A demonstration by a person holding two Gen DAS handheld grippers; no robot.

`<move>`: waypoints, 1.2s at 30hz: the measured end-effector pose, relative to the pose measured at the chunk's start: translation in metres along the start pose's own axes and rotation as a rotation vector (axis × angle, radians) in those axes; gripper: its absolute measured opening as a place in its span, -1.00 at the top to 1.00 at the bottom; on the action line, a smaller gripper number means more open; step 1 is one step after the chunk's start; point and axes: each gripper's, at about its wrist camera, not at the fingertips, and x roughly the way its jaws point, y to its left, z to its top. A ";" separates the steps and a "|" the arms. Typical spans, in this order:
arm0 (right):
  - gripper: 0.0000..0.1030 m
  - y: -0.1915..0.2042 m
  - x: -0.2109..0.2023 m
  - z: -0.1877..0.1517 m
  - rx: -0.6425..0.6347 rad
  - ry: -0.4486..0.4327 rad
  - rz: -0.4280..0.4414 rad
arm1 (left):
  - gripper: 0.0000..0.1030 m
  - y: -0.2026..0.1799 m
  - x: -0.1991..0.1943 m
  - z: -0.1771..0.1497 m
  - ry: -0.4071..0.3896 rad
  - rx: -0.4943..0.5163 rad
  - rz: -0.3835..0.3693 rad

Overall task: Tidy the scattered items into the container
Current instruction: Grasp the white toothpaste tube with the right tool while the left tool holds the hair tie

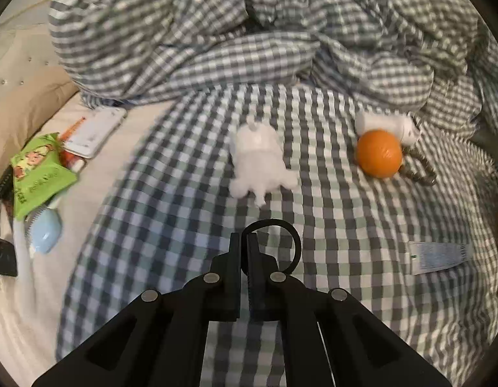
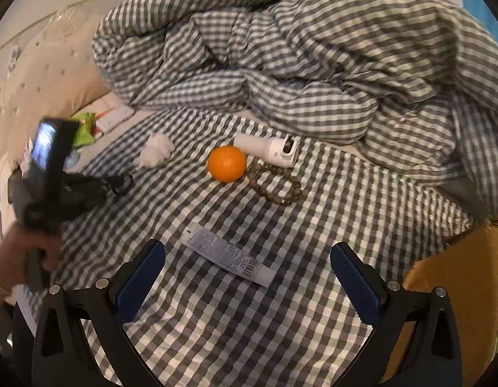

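Left claw (image 1: 244,242) pinching black loop (image 1: 289,229) — right claw (image 2: 249,258) agape

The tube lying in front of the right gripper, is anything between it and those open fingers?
Nothing visible. The tube lies flat on the checked bedcover, just ahead of the open right gripper, with only bare cover between them. The orange and bead bracelet lie farther away, beyond the tube.

Open checked sheet (image 2: 281,306) lies around the tube (image 2: 229,256); the heaped duvet (image 2: 313,64) walls off the far side.
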 end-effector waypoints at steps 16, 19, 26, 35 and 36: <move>-0.94 0.025 0.082 -0.009 -0.243 0.235 0.079 | 0.95 0.026 -0.098 0.006 -0.166 -0.045 0.036; -0.64 0.019 0.097 -0.011 -0.242 0.289 0.090 | 0.95 0.032 -0.106 0.007 -0.172 -0.064 0.039; 0.17 0.020 0.099 -0.012 -0.228 0.316 0.123 | 0.95 0.034 -0.113 0.005 -0.177 -0.076 0.035; 0.56 0.021 0.081 -0.006 -0.133 0.272 0.172 | 0.95 0.032 -0.121 0.003 -0.185 -0.083 0.026; 0.56 0.020 0.077 -0.005 -0.122 0.261 0.172 | 0.95 0.032 -0.123 0.003 -0.189 -0.083 0.024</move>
